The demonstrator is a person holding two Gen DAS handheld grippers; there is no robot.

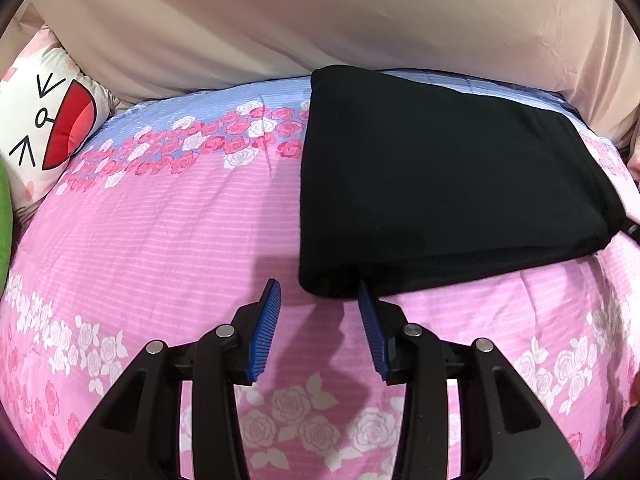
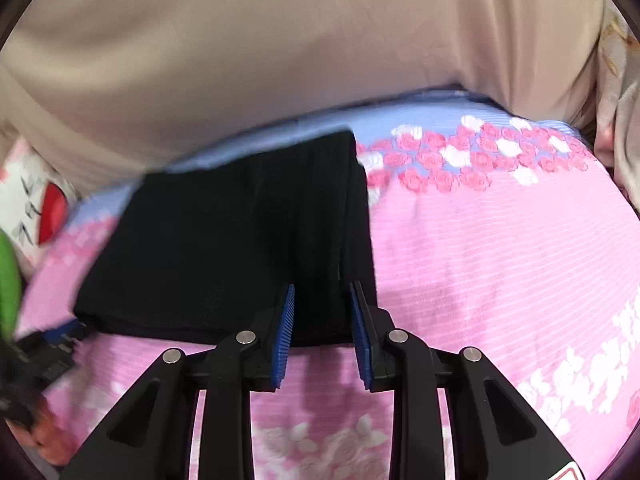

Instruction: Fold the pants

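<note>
Looking down, we see the folded black fabric pants [image 1: 448,184] lying flat on the pink rose-printed quilt [image 1: 160,240], near the beige curtain [image 1: 320,20]. Our left gripper [image 1: 318,292] hangs released at their near corner, jaws apart, gripping nothing. Our right gripper [image 2: 322,294] also stands unclenched over their near edge.

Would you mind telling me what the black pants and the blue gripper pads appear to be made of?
The black pants look like a soft, matte knit, perhaps cotton jersey or fleece: no sheen, faint fuzz, limp rounded folds. The blue pads on the left gripper look like ribbed rubber or soft plastic, going by their fine parallel grooves; which one is unclear.
</note>
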